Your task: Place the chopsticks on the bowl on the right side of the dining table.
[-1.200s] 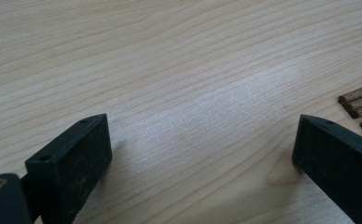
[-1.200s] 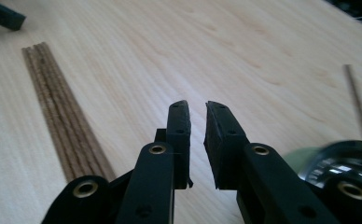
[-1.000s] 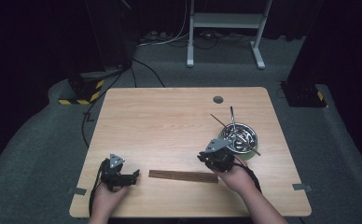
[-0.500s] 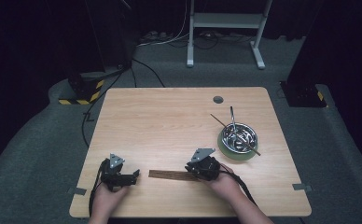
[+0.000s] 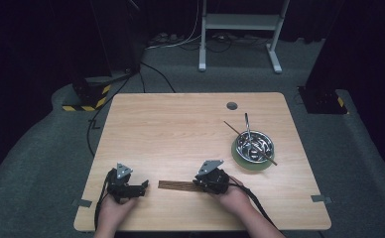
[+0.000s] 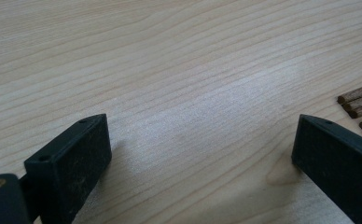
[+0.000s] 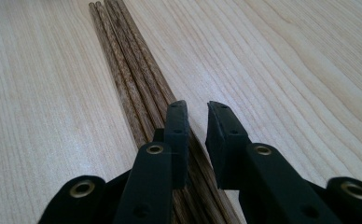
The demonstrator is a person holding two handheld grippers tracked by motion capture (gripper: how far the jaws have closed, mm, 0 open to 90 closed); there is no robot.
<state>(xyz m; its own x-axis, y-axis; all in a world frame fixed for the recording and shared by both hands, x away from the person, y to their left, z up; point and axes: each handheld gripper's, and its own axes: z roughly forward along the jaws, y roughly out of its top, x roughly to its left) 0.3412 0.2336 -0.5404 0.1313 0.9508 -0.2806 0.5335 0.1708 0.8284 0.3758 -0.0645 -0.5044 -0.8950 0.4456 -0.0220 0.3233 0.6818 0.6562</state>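
Observation:
A bundle of several dark wooden chopsticks (image 5: 175,185) lies flat near the table's front edge. My right gripper (image 5: 199,184) sits low over its right end, pointing left along the sticks. In the right gripper view the jaws (image 7: 197,109) stand a narrow gap apart just above the chopsticks (image 7: 123,51); they have just been opening, and nothing is pinched between them. My left gripper (image 5: 144,185) rests off the bundle's left end, jaws wide open (image 6: 200,135) over bare wood, with the chopstick tips (image 6: 361,105) at the right edge of its view.
A metal bowl (image 5: 254,146) with several long utensils sticking out stands on a green saucer at the right. A round hole (image 5: 231,105) is in the wooden table (image 5: 180,129) near its far edge. Cables trail from both grippers.
My right gripper has moved left and down, from beside the bowl to the right end of the chopstick bundle. The left gripper has stayed put.

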